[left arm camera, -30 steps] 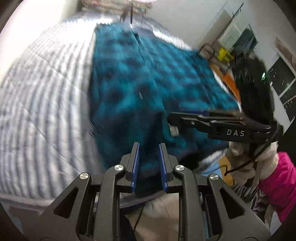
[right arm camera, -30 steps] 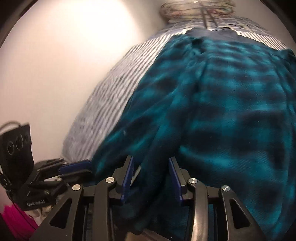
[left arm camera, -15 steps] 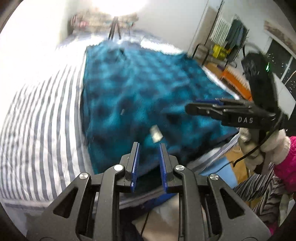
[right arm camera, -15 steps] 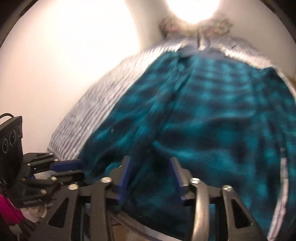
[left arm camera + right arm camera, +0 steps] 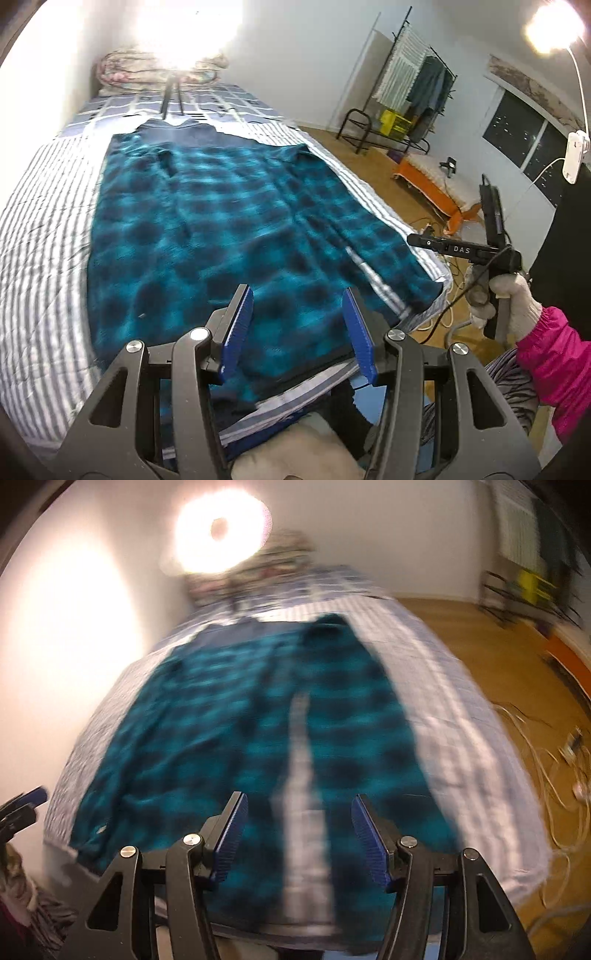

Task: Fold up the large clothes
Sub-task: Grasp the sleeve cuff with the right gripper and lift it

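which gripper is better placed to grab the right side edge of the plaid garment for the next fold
Right, probably. The right gripper hangs beside the teal plaid garment at its right edge, fingers opening and empty; the left gripper sits over the near hem.

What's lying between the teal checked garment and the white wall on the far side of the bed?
Only bare striped bedding lies between the teal checked garment and the wall. The left wrist view shows it best.

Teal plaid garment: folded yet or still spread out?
Spread: the teal plaid garment lies flat along the striped bed, full length, no part visibly doubled over.
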The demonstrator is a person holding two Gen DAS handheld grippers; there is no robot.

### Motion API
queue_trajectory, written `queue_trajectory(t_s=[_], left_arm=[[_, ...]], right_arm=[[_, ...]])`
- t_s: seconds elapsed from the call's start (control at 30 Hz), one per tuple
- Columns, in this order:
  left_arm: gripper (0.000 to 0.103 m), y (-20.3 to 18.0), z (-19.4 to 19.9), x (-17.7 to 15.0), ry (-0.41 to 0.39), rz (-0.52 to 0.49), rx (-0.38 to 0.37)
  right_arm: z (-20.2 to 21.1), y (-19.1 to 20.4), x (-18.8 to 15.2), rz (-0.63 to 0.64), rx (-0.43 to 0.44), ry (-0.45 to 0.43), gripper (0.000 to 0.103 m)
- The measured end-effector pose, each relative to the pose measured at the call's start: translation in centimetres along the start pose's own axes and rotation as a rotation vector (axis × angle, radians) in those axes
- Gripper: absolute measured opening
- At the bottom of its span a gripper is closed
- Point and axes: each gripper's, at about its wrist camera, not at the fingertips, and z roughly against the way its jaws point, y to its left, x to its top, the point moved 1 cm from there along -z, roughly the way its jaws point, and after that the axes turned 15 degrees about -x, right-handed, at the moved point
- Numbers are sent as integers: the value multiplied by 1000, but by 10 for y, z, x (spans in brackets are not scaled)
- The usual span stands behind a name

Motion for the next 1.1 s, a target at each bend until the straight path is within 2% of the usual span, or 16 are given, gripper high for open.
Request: queue_trajectory(t_s=[0.1, 0.2, 0.27, 0.37, 0.53, 0.6, 0.63, 0.67, 0.73, 0.8, 0.87, 0.93, 1.0, 1.1], left_arm=[[52, -5, -14, 7, 27, -3, -11], [52, -4, -29, 15, 57, -14, 1], [52, 0, -36, 18, 68, -5, 7], [52, 11, -45, 23, 80, 19, 12], [52, 28, -53, 27, 81, 49, 20], [52, 33, -57, 27, 85, 57, 22], [51, 33, -57, 27, 88, 57, 21], [51, 34, -58, 27, 94, 53, 19], [52, 33, -59, 27, 98, 43, 17], [51, 31, -60, 28, 99, 33, 13], [52, 28, -60, 29, 100, 21, 9], [52, 25, -63, 29, 104, 7, 6], [51, 22, -65, 29, 110, 0, 6], [51, 19, -68, 28, 116, -5, 1]], right_arm=[[-18, -47, 1, -92, -45, 54, 62], [-42, -82, -1, -201, -24, 113, 63], [-60, -94, 0, -256, 23, 158, 63], [-79, -96, 7, -280, 51, 189, 63], [-106, -67, 26, -202, 48, 205, 61], [-116, -55, 26, -160, 21, 234, 33], [-121, -49, 25, -144, 11, 261, 14], [-121, -46, 25, -131, -5, 262, 10], [-115, -43, 30, -95, -41, 241, 4], [-97, -43, 40, -41, -176, 169, 3], [-73, -45, 51, 7, -360, 63, 3], [-51, -53, 60, -23, -446, -9, 3], [-32, -60, 68, -66, -486, -67, 3], [-18, -47, 71, -12, -511, -108, 3]])
